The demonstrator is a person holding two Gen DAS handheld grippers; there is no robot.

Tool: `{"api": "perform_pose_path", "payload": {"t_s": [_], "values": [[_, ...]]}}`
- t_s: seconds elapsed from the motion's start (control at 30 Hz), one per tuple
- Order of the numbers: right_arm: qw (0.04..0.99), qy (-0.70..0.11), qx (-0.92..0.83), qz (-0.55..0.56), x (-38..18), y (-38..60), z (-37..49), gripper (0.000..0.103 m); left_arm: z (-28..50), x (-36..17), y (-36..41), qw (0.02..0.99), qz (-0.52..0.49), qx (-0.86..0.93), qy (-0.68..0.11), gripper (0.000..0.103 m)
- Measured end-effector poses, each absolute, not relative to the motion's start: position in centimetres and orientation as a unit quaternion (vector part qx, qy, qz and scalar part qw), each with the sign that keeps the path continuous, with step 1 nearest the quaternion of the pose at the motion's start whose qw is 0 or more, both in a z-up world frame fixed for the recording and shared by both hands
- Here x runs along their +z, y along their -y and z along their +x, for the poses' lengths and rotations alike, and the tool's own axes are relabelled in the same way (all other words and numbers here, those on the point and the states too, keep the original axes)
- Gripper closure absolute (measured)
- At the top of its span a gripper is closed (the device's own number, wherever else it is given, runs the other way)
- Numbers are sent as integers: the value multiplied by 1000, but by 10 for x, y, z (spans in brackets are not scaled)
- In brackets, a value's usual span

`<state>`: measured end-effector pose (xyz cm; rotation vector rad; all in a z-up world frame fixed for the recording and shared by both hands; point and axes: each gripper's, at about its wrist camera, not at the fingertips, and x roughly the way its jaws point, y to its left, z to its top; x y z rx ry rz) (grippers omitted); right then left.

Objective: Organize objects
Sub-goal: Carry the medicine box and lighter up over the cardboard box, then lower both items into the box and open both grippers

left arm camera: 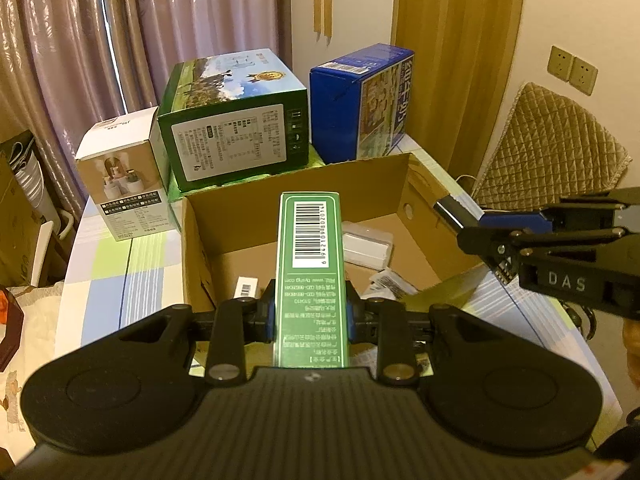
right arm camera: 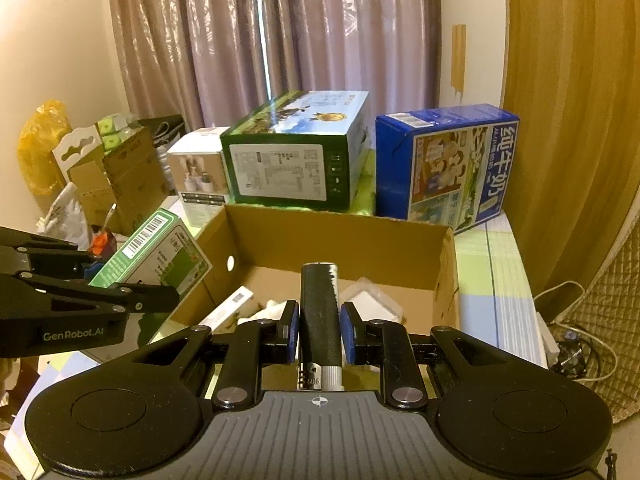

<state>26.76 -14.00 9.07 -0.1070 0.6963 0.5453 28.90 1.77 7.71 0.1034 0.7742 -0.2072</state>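
Here, from the left wrist, the left gripper (left arm camera: 310, 314) has its jaws clamped on a slim green box (left arm camera: 310, 268), barcode up, held over the near edge of an open carton (left arm camera: 236, 216) on the checked tablecloth (left arm camera: 120, 264). A white packet (left arm camera: 366, 246) and a small barcoded box (left arm camera: 247, 287) lie inside the carton. Behind it stand a white box (left arm camera: 124, 176), a large green box (left arm camera: 236, 128) and a blue box (left arm camera: 360, 100). The right gripper (left arm camera: 452, 210) reaches in from the right.

From the right wrist, the right gripper (right arm camera: 319, 330) has its jaws closed on a dark cylinder (right arm camera: 320, 308), pointed over the carton (right arm camera: 340, 240). The green box (right arm camera: 156, 252) hangs tilted at the carton's left wall.
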Motion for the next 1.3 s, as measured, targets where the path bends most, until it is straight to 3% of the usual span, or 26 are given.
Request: {"api": "perform_pose_path", "payload": {"t_s": [0.67,0.87,0.93,1.3], "values": [[896,-375,236,-32,67,136,342,84,369,54,-27,906,20,-93,-411,78],[892,-384,235,-21,55,136,351,84,385,43,-21,917,38,-89,-386,78],[891,-387,237,-16,51,136,352,84,391,36,-22,919,39,-79,-384,55],[886,-400,235,-9,36,139,357,84,387,14,-47,911,7,-69,-406,55]]}}
